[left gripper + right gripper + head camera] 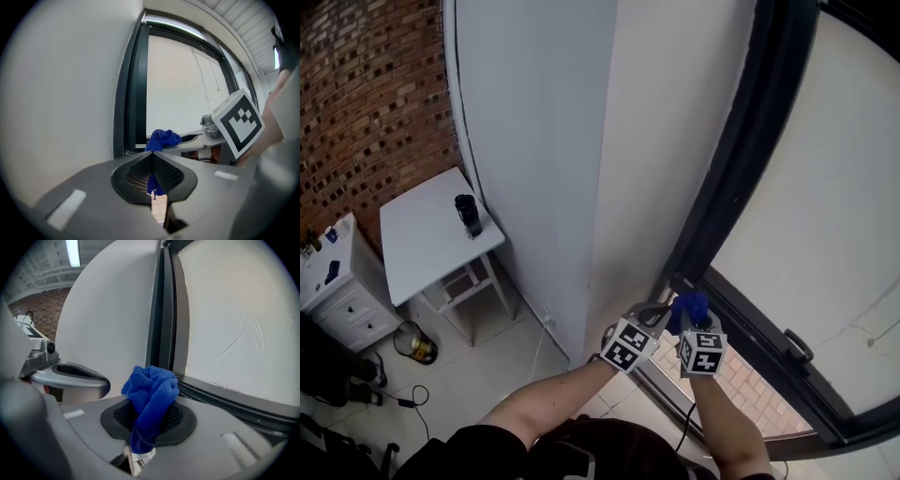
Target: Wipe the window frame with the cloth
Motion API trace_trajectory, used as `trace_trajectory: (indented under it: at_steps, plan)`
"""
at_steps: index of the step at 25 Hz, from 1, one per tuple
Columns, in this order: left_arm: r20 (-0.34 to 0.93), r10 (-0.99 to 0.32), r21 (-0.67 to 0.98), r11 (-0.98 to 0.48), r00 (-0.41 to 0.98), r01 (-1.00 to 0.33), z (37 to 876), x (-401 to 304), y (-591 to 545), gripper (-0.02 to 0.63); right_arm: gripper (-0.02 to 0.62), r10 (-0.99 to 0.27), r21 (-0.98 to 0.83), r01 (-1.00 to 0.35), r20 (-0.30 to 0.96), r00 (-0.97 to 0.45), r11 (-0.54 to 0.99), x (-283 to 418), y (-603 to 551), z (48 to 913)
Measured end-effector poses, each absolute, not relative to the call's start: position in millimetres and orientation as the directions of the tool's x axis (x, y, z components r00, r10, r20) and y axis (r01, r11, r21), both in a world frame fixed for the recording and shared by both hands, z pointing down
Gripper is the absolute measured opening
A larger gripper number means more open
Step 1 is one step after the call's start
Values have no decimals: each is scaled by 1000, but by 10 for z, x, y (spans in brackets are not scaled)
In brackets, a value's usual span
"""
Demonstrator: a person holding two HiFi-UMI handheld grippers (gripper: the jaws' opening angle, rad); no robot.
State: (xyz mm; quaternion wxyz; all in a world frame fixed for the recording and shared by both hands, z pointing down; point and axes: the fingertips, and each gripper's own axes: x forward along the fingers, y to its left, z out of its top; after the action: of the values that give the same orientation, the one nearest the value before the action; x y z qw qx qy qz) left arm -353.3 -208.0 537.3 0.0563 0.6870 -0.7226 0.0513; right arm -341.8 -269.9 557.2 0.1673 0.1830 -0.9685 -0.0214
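We count two grippers, the left gripper point(658, 312) and the right gripper point(690, 317); one blue cloth point(152, 394); one dark window frame point(741, 141); one white table point(422, 239); one dark bottle point(469, 215); one white cabinet point(347, 300); one bin point(414, 344).

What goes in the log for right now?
right gripper: shut on blue terry cloth | left gripper: shut, empty | cloth: by black window frame lower corner, contact unclear
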Motion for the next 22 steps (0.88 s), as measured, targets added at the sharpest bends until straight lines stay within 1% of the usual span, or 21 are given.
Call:
trace_trajectory:
  at_steps: [5,10,14,22]
  plan:
    - [136,-989,-10,57,-58,-998,5235,-3569,-2097,-6,81,-351,96,-339,324,-878,936,-3474,-2724,5532]
    - [137,-987,11,82,-80,-997,5379,-3754,-2151,-6,81,-368,102,-355,325,-871,929,-3665,-2891,5633]
    - [139,-989,5,60,-59,-998,5378,-3763,-2162,-6,81,-386,117,-368,319,-866,922,-3782,-2975,5531]
    - [155,-986,-9,64,-65,-998,5405,-3820,-2232,-6,80,-370,111,-353,322,-872,929,-3882,-2990,5486]
